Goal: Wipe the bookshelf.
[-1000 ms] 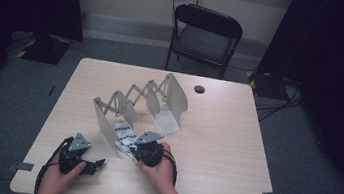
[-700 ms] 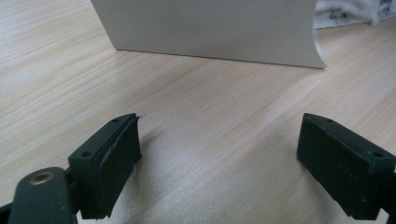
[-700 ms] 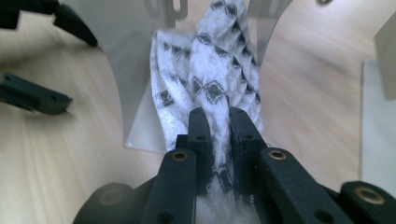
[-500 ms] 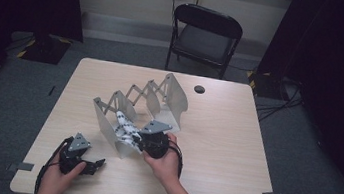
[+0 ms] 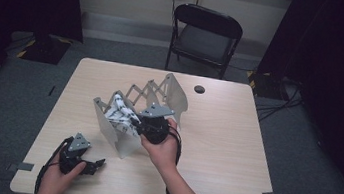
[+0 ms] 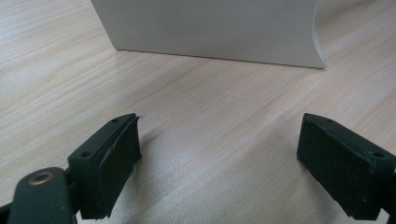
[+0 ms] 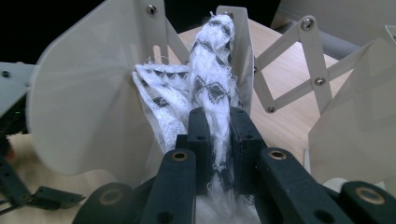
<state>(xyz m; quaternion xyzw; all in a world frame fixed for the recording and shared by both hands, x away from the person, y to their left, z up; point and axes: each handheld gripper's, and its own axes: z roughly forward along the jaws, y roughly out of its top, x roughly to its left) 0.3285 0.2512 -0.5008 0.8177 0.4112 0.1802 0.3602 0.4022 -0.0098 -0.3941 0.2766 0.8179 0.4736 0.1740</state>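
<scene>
A white cloth with a black pattern (image 5: 119,110) hangs bunched over the near slots of a folding accordion rack (image 5: 173,92) made of pale plates and scissor links. My right gripper (image 5: 133,120) is shut on this cloth and holds it above the rack. In the right gripper view the cloth (image 7: 210,79) rises from between the pads of the right gripper (image 7: 219,114), between two rack plates (image 7: 84,107). My left gripper (image 5: 96,164) rests low at the table's front left, open, nothing between its jaws. In its own view the left gripper (image 6: 219,154) faces a rack plate (image 6: 210,28).
The rack stands on a light wooden table (image 5: 233,150). A small dark round object (image 5: 199,89) lies near the table's far edge. A black folding chair (image 5: 205,36) stands behind the table. Cables trail on the floor at the right.
My right gripper has risen with the cloth from the table in front of the rack to above its near plates. The left gripper has stayed put.
</scene>
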